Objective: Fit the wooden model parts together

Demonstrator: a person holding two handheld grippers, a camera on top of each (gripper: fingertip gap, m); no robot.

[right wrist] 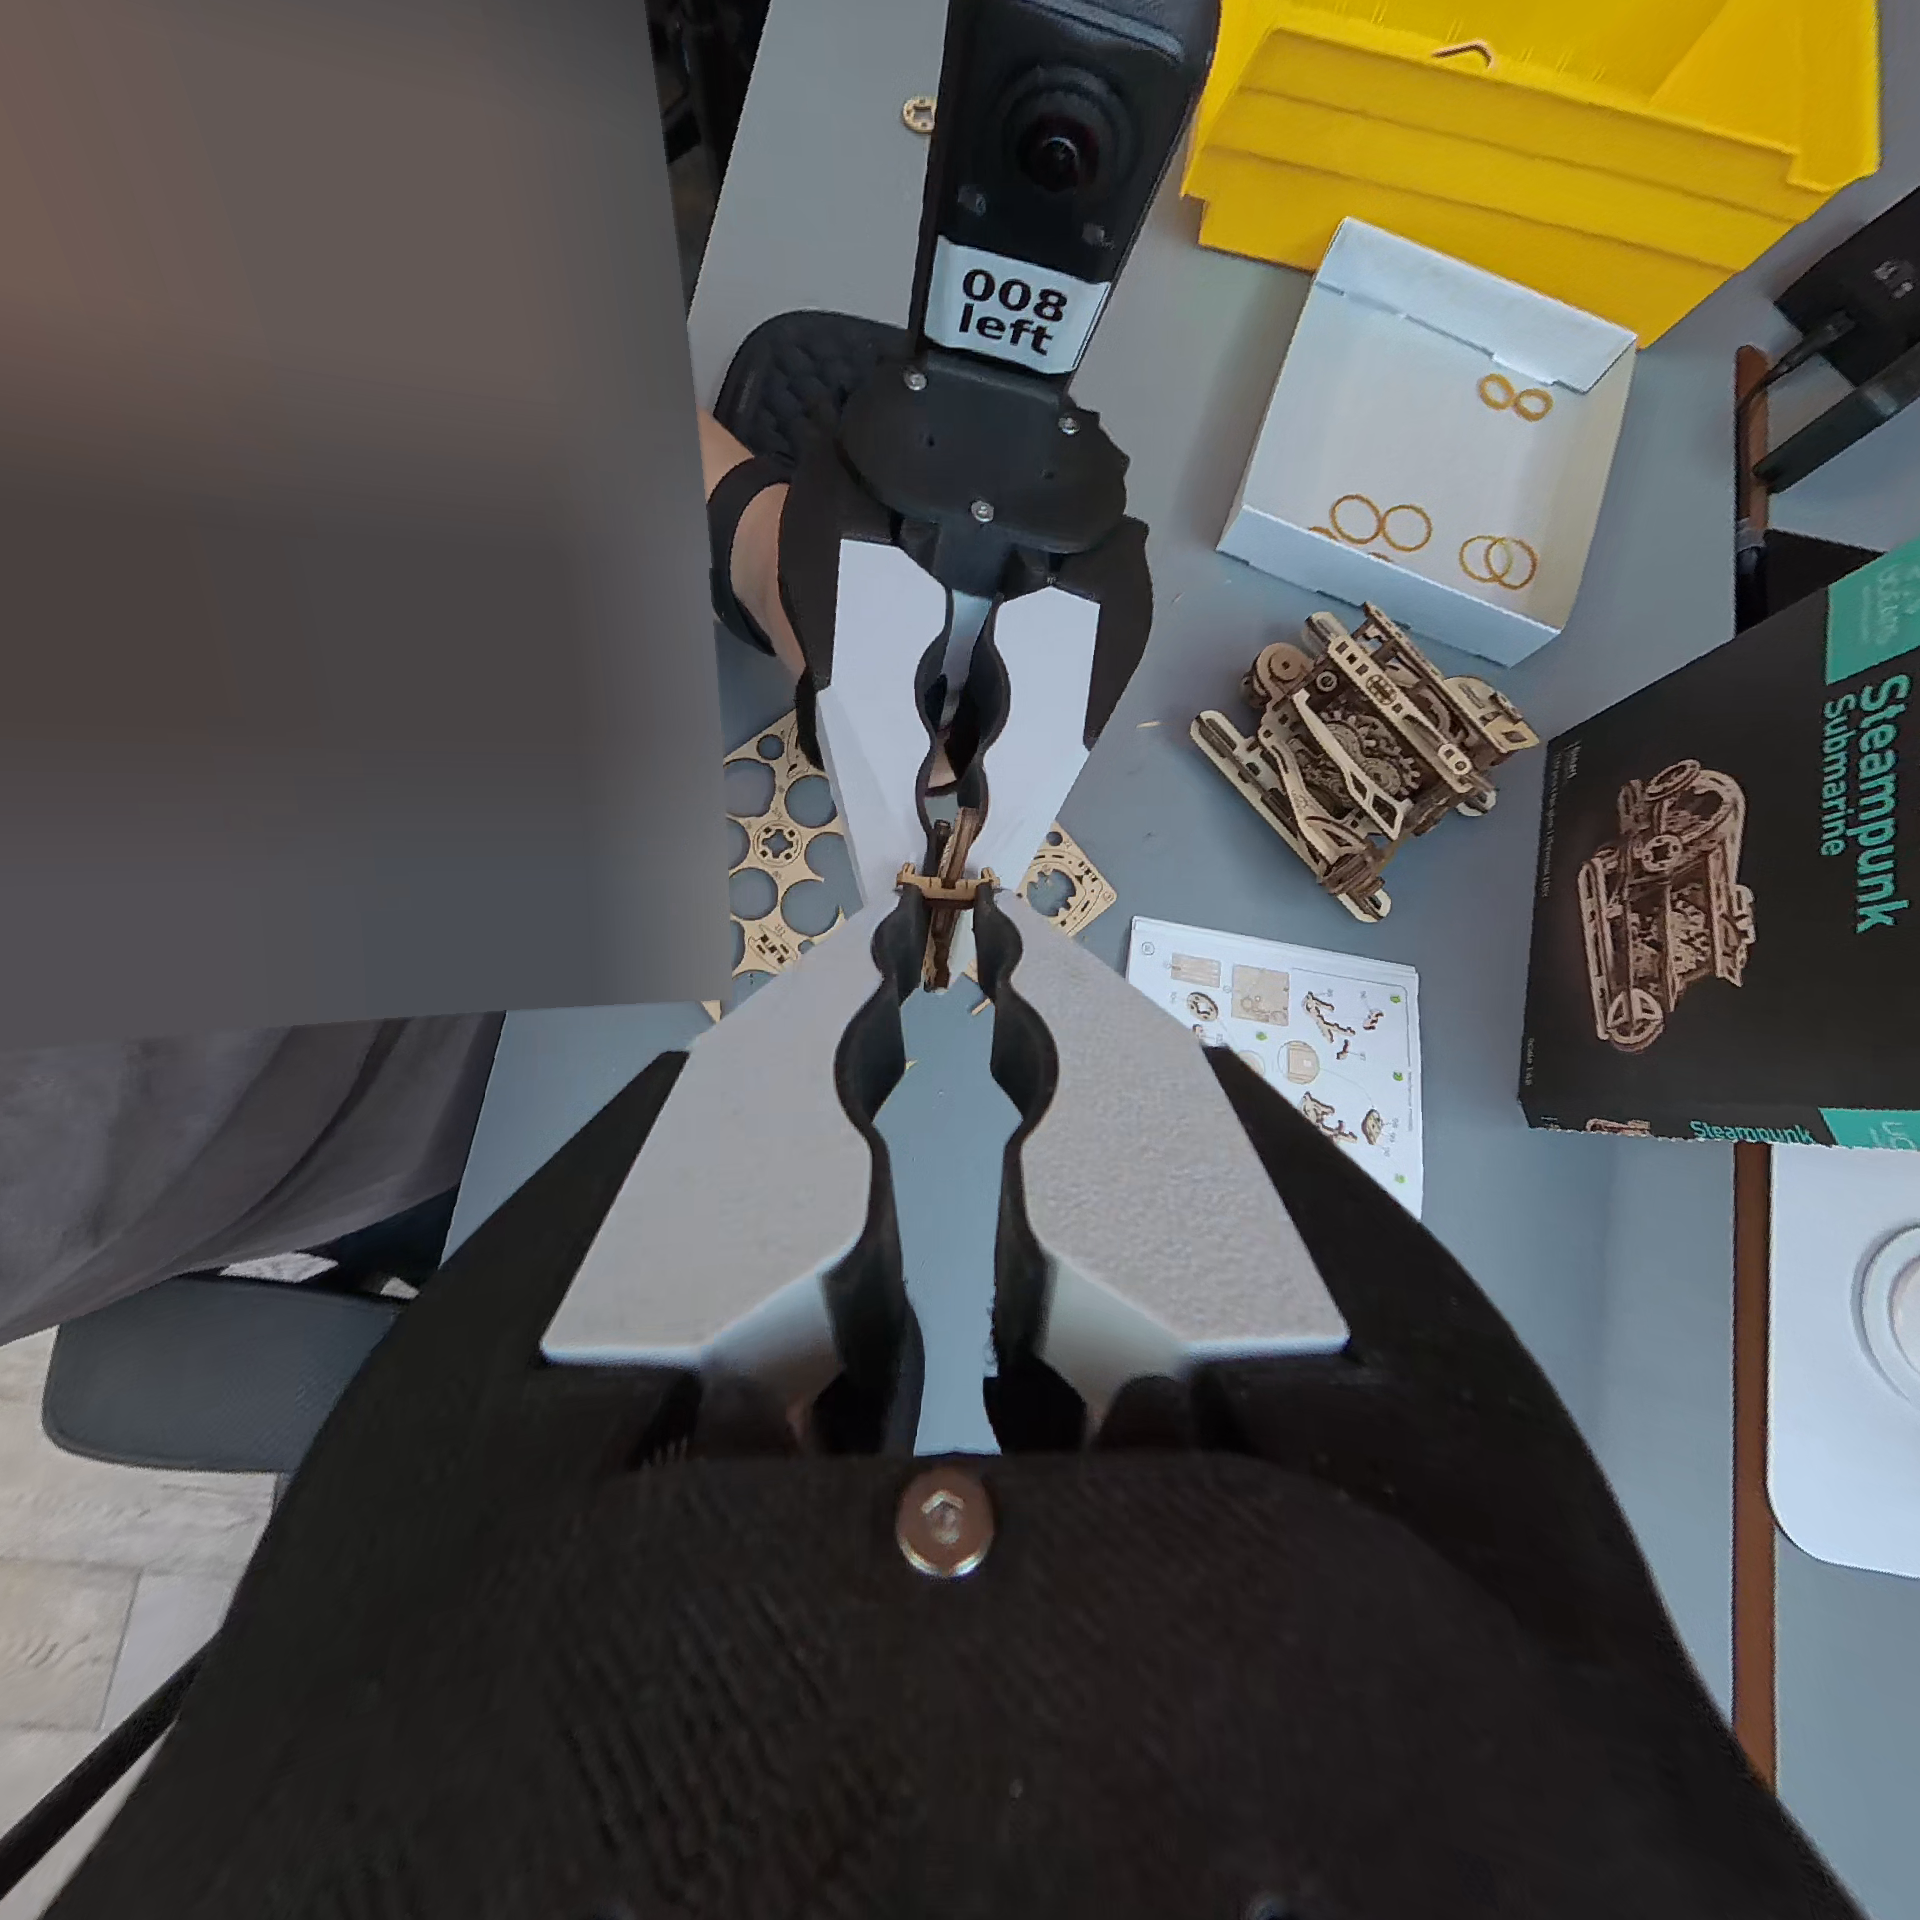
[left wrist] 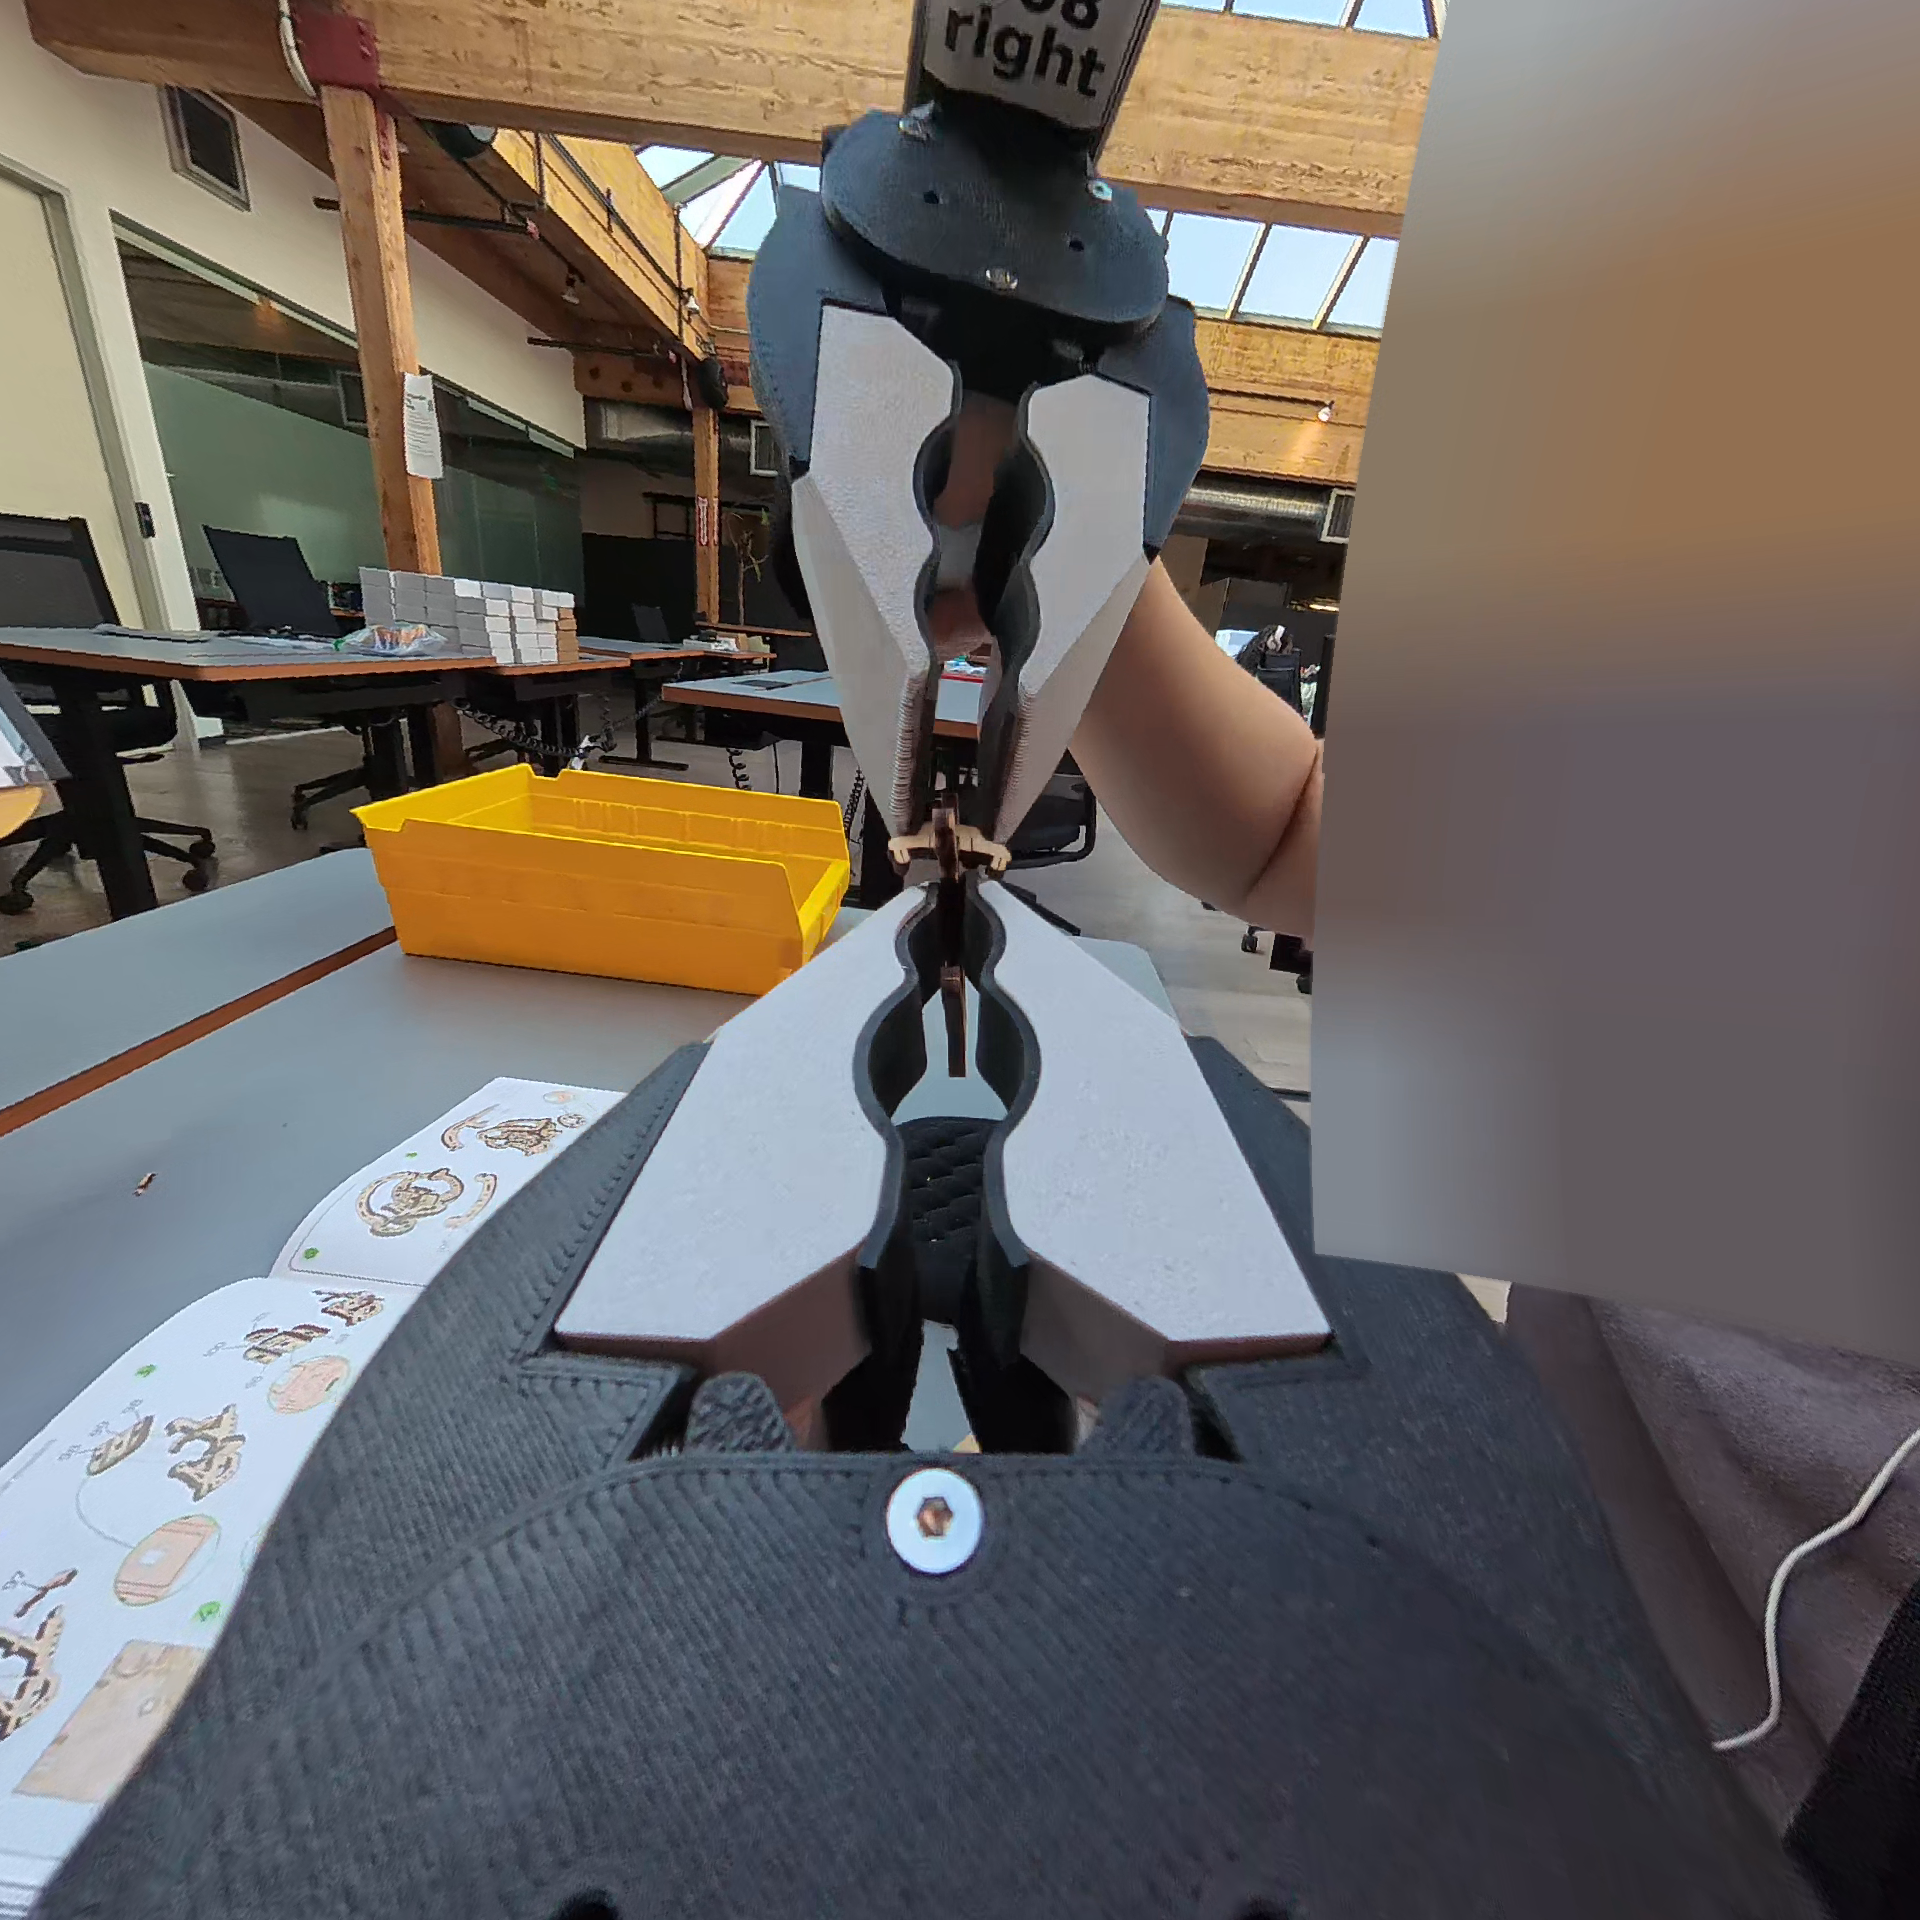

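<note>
My left gripper (left wrist: 948,896) is shut on a thin dark wooden part (left wrist: 952,992), seen edge-on between its white fingers. My right gripper (left wrist: 951,816) comes down from above, tip to tip with it, shut on a second wooden part. A small light cross-shaped piece (left wrist: 948,847) sits where the two parts meet. In the right wrist view my right gripper (right wrist: 940,914) holds its wooden part (right wrist: 935,951) against the part in the left gripper (right wrist: 951,821), above the grey table (right wrist: 1143,665). Both are held in the air.
A yellow bin (left wrist: 613,883) stands at the back of the table. On the table lie a partly built wooden model (right wrist: 1351,748), a white box (right wrist: 1382,343) with rubber bands, a black kit box (right wrist: 1725,883), an instruction sheet (right wrist: 1288,1029) and cut-out plywood sheets (right wrist: 1086,896). Less than 4 cm separates the two grippers' tips. Both grippers' tips are roughly 25 cm from the partly built wooden model (right wrist: 1351,748).
</note>
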